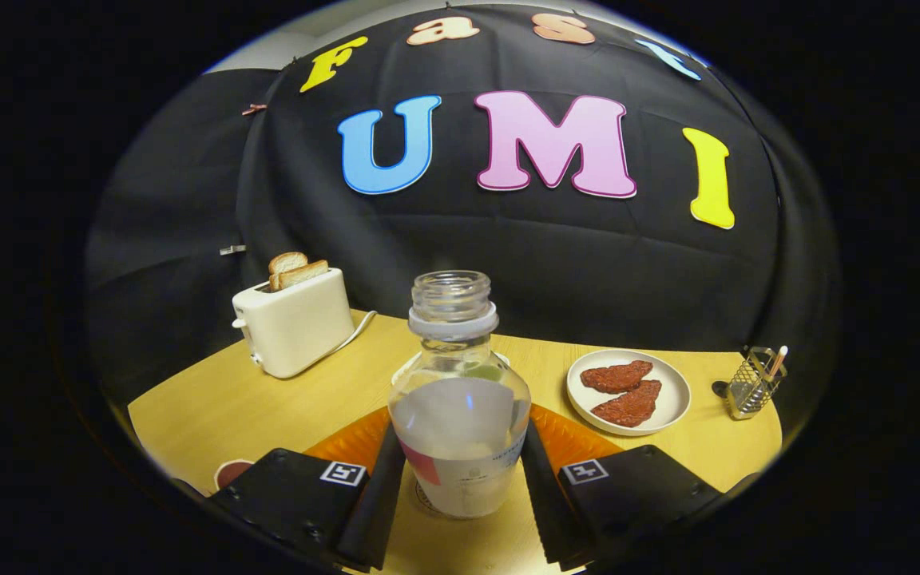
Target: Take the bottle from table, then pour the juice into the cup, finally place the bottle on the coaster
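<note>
Gripper view, single frame.

Bottle (458,399): clear, uncapped, upright, with a pale ring below the threaded neck and a label round the lower body. It stands between the two fingers of the gripper (460,471). Left finger lies along the bottle's lower left flank, right finger along its lower right flank; both appear to touch the glass at label height, so the gripper reads as clamped on the bottle. Bottle base sits low between the fingers, over the wooden table (212,407); whether the base rests on the tabletop or is lifted just off it I cannot tell.

Contents: the lower part of the bottle looks pale and opaque, the upper part clear. Liquid level is hard to separate from the label.

Behind the bottle: an orange mat (352,441) shows on either side of it, partly hidden by the fingers. A pale rounded rim, possibly the cup (407,369), peeks out just beyond the bottle's left shoulder; it is mostly hidden.

Coaster (230,473): a small reddish-brown round piece near the table's near edge, left of the left finger, well apart from the bottle.

Other items: white toaster (294,327) with two slices of toast (297,270), far left; white plate (672,391) with two reddish-brown pieces (624,391), right of the bottle; wire holder (751,383) with a utensil, far right.
</note>
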Action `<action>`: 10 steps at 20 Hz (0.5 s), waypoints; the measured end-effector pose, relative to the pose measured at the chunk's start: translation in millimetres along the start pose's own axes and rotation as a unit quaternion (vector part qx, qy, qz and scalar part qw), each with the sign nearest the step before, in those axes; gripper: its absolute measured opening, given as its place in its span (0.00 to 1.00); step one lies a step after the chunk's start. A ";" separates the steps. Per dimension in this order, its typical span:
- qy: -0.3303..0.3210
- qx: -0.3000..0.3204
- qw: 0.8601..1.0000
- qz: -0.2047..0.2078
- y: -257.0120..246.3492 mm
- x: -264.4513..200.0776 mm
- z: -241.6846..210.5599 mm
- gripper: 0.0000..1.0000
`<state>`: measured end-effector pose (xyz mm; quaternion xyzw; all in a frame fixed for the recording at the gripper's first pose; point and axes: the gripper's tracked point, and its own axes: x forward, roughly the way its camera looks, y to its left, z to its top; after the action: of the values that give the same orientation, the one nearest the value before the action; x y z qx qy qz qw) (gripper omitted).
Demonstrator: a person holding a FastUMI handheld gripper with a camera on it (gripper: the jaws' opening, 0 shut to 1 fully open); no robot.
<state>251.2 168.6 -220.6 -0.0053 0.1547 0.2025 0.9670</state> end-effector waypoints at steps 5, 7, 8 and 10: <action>-0.023 -0.013 1.000 0.011 3.4 16.2 -11.1 0.74; -0.024 -0.016 1.000 0.006 3.1 21.1 -18.1 0.74; -0.021 -0.017 1.000 0.011 4.7 24.3 -23.1 0.74; -0.024 -0.014 1.000 0.010 2.0 29.2 -26.4 0.74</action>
<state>268.0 179.9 -254.4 -0.0123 0.1289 0.2143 0.9682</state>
